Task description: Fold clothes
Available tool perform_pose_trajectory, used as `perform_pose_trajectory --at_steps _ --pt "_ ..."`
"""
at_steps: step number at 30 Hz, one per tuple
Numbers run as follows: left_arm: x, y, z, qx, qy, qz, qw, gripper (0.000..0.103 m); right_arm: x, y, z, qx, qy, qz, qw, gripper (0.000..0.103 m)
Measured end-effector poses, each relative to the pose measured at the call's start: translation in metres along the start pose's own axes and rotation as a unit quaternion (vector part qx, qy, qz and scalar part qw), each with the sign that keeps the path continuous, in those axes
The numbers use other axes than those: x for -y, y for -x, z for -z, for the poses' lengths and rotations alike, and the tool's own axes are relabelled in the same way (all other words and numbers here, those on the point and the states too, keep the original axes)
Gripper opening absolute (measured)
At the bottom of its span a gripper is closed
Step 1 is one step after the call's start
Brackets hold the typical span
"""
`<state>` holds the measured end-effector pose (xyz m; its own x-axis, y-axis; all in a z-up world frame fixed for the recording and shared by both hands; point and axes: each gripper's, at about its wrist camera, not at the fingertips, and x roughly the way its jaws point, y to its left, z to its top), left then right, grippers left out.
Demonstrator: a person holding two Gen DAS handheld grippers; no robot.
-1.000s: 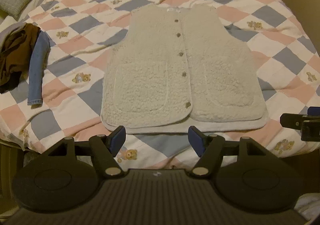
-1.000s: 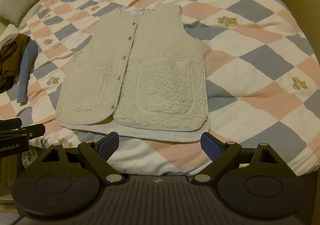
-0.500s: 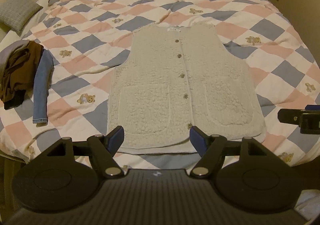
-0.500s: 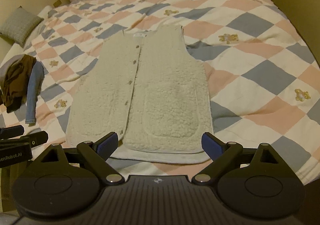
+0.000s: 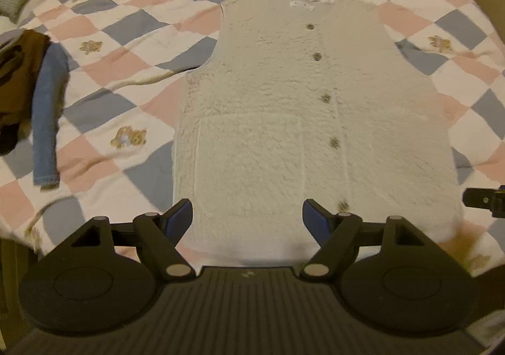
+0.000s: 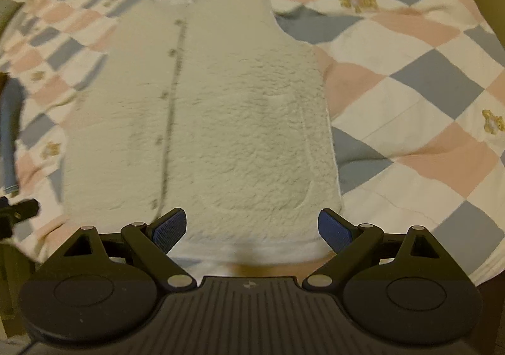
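Folding not started: fleece vest (image 5: 303, 121) lies flat & buttoned on the bed quilt (image 5: 120, 23), no fold yet, all folds left. Left gripper (image 5: 247, 217) and right gripper (image 6: 252, 224) both spread wide, empty, hem just ahead of each. Vest's long axis runs straight away from the grippers, collar at far end, hem nearest

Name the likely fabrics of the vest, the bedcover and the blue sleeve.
Vest: cream sherpa-like fleece, judging by its nubby, curly pile. Bedcover: probably quilted cotton, matte, with printed checks and puckered seams. Blue sleeve: looks like denim, with a stitched cuff.
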<state>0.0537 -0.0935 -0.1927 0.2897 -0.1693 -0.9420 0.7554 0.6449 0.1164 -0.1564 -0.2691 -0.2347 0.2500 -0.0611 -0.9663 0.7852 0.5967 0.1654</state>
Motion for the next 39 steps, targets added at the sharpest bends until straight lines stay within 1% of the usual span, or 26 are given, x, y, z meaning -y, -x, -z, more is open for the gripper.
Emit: perform_pose_trajectory --at_steps 3,5,7,9,10,11,12,13,14,15,17,18,19,20,23,25,27,30,31,32,33,34,35,36,38,39 --pt "-0.012 -0.038 -0.034 -0.013 -0.002 0.006 0.9999 0.074 0.007 -0.029 -0.027 -0.011 -0.008 0.0 1.0 0.089" --pt "-0.021 -0.067 -0.061 -0.018 -0.003 0.011 0.9998 0.074 0.013 -0.05 -0.052 -0.014 -0.02 -0.012 1.0 0.083" --pt "-0.031 -0.098 -0.092 -0.018 -0.005 0.02 0.9996 0.073 0.02 -0.067 -0.08 -0.007 -0.033 -0.032 0.999 0.077" --pt "-0.041 -0.128 -0.127 -0.013 -0.006 0.036 0.9992 0.071 0.029 -0.085 -0.116 0.009 -0.038 -0.057 0.998 0.066" --pt "-0.048 -0.144 -0.147 -0.008 -0.006 0.045 0.9989 0.07 0.033 -0.094 -0.135 0.018 -0.037 -0.066 0.997 0.057" --pt "-0.055 -0.159 -0.168 -0.003 -0.007 0.051 0.9987 0.07 0.035 -0.103 -0.155 0.026 -0.033 -0.068 0.997 0.048" --pt "-0.059 -0.171 -0.187 0.003 -0.009 0.055 0.9984 0.068 0.037 -0.111 -0.175 0.035 -0.026 -0.067 0.997 0.042" --pt "-0.064 -0.184 -0.208 0.009 -0.011 0.059 0.9982 0.067 0.037 -0.119 -0.195 0.043 -0.013 -0.06 0.997 0.032" --pt "-0.068 -0.196 -0.228 0.016 -0.014 0.066 0.9976 0.065 0.037 -0.127 -0.215 0.051 -0.001 -0.052 0.997 0.03" --pt "-0.073 -0.207 -0.248 0.023 -0.016 0.073 0.9969 0.065 0.037 -0.135 -0.235 0.06 0.009 -0.047 0.997 0.03" --pt "-0.083 -0.228 -0.283 0.039 -0.011 0.077 0.9962 0.066 0.041 -0.149 -0.271 0.084 0.013 -0.053 0.995 0.032" --pt "-0.088 -0.238 -0.298 0.042 -0.005 0.082 0.9958 0.069 0.044 -0.156 -0.287 0.097 0.005 -0.064 0.993 0.037" --pt "-0.093 -0.249 -0.312 0.043 0.003 0.089 0.9951 0.071 0.048 -0.162 -0.302 0.109 -0.004 -0.074 0.991 0.051" --pt "-0.099 -0.26 -0.323 0.041 0.013 0.103 0.9938 0.075 0.052 -0.169 -0.316 0.121 -0.014 -0.085 0.989 0.057" --pt "-0.112 -0.293 -0.344 0.028 0.049 0.146 0.9877 0.076 0.069 -0.19 -0.343 0.13 -0.075 -0.13 0.98 0.066" --pt "-0.121 -0.314 -0.35 0.016 0.078 0.166 0.9828 0.076 0.079 -0.206 -0.352 0.121 -0.114 -0.159 0.973 0.066" --pt "-0.128 -0.329 -0.355 0.014 0.095 0.19 0.977 0.076 0.085 -0.221 -0.355 0.111 -0.14 -0.178 0.968 0.066" --pt "-0.129 -0.344 -0.361 0.018 0.109 0.226 0.9679 0.076 0.088 -0.236 -0.356 0.109 -0.152 -0.201 0.961 0.068" --pt "-0.127 -0.346 -0.362 0.021 0.107 0.234 0.9662 0.074 0.086 -0.238 -0.357 0.108 -0.148 -0.214 0.96 0.064" --pt "-0.124 -0.345 -0.362 0.024 0.102 0.242 0.9647 0.063 0.085 -0.238 -0.358 0.102 -0.142 -0.228 0.958 0.051" --pt "-0.121 -0.342 -0.361 0.029 0.092 0.252 0.9629 0.041 0.082 -0.237 -0.359 0.099 -0.133 -0.237 0.957 0.038" --pt "-0.119 -0.338 -0.36 0.034 0.081 0.257 0.9623 0.032 0.078 -0.233 -0.361 0.101 -0.117 -0.236 0.959 0.013" --pt "-0.116 -0.331 -0.358 0.04 0.065 0.258 0.9631 0.017 0.075 -0.229 -0.362 0.105 -0.101 -0.232 0.962 0.011" --pt "-0.113 -0.324 -0.355 0.046 0.048 0.258 0.9637 0.011 0.073 -0.222 -0.361 0.115 -0.085 -0.227 0.963 0.01" --pt "-0.112 -0.303 -0.348 0.067 0.02 0.254 0.9648 0.01 0.072 -0.202 -0.357 0.143 -0.059 -0.218 0.964 0.01" --pt "-0.113 -0.291 -0.344 0.076 0.015 0.255 0.9638 0.01 0.071 -0.188 -0.352 0.159 -0.042 -0.216 0.963 0.01"
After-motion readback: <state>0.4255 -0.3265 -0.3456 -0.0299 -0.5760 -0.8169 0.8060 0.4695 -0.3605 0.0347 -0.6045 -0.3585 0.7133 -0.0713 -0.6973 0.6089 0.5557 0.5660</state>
